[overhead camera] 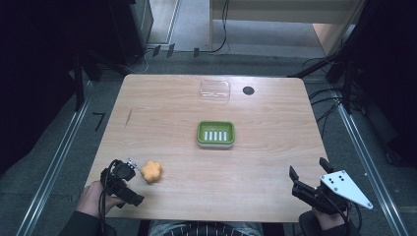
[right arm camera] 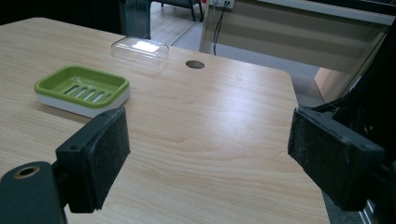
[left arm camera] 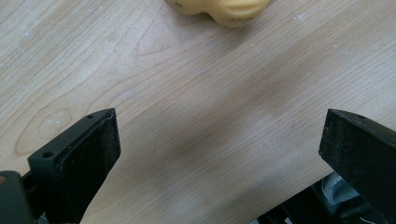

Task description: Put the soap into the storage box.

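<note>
1. No brand, label or readable writing shows on any of the things; the light wooden worktop [overhead camera: 265, 162] bears only its grain and a short dark mark near its left edge.
2. The count: two tools, one orange piece, one green dish, one clear lid and one round dark hole.
3. The left tool [overhead camera: 131, 165] lies at the near left corner of the worktop, held by a hand [overhead camera: 93, 197] in a dark sleeve. In the left gripper view its two black jaws stand wide apart with bare wood between them, gripping nothing.
4. One orange, flower-shaped soft lump [overhead camera: 152, 171] rests on the worktop just beside the left tool, on its right. In the left gripper view its pale yellow-orange edge [left arm camera: 219, 8] sits at the top, ahead of the jaws and apart from them.
5. One green rectangular soap dish on a white base [overhead camera: 216, 133] sits near the middle of the worktop, with five pale drain slots in its floor. It also shows at the left of the right gripper view [right arm camera: 81, 88].
6. One clear plastic rectangular lid [overhead camera: 215, 90] lies near the far edge, behind the dish and apart from it.
7. One small round dark hole [overhead camera: 248, 90] sits just right of the lid.
8. The right tool [overhead camera: 310, 179] hangs at the near right corner, carrying a grey three-cornered plate [overhead camera: 345, 187] with small dark holes. Its jaws stand wide apart over bare wood, holding nothing.
</note>
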Motion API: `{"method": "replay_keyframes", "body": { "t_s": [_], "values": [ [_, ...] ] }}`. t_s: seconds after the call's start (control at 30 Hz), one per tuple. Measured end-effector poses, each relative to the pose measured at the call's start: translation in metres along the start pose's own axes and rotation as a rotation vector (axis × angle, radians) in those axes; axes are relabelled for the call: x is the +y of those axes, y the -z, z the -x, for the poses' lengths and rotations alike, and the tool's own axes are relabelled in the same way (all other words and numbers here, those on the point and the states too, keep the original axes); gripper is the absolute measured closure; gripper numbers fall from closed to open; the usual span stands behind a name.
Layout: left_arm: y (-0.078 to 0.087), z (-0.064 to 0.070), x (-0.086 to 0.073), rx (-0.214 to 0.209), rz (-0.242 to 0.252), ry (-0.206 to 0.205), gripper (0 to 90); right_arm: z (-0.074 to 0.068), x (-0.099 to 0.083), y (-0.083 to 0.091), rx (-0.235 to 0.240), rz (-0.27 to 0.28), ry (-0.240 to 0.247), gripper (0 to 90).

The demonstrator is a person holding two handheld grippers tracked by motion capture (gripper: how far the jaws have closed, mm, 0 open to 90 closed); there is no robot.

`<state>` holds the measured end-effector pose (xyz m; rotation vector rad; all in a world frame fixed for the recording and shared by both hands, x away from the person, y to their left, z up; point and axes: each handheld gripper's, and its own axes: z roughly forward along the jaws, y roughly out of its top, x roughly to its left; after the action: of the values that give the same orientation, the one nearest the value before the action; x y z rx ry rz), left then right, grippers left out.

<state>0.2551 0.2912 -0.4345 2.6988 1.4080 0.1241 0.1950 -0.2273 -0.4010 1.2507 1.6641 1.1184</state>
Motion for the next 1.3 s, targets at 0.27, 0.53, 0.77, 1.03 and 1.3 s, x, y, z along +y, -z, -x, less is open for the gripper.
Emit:
{"method": "replay_keyframes", "body": {
  "t_s": [0.27,0.53,0.77,1.03,1.3],
  "values": [
    [0.001,0.002,0.004,-0.012,0.011,-0.015,0.0,-0.001,0.000,0.000,-0.002,-0.003,0.008,13.4],
    [0.006,0.004,0.012,-0.031,0.031,-0.024,0.0,-0.002,0.001,-0.001,0.001,-0.007,0.017,13.4],
    [0.009,0.002,0.018,-0.039,0.049,-0.020,0.0,-0.002,0.001,-0.002,0.002,-0.010,0.019,13.4],
    [0.010,0.001,0.036,-0.028,0.066,-0.038,0.0,-0.003,0.001,-0.002,0.003,-0.014,0.021,13.4],
    [0.008,-0.005,0.050,-0.017,0.071,-0.052,0.0,-0.003,0.001,-0.003,0.005,-0.016,0.023,13.4]
  ]
}}
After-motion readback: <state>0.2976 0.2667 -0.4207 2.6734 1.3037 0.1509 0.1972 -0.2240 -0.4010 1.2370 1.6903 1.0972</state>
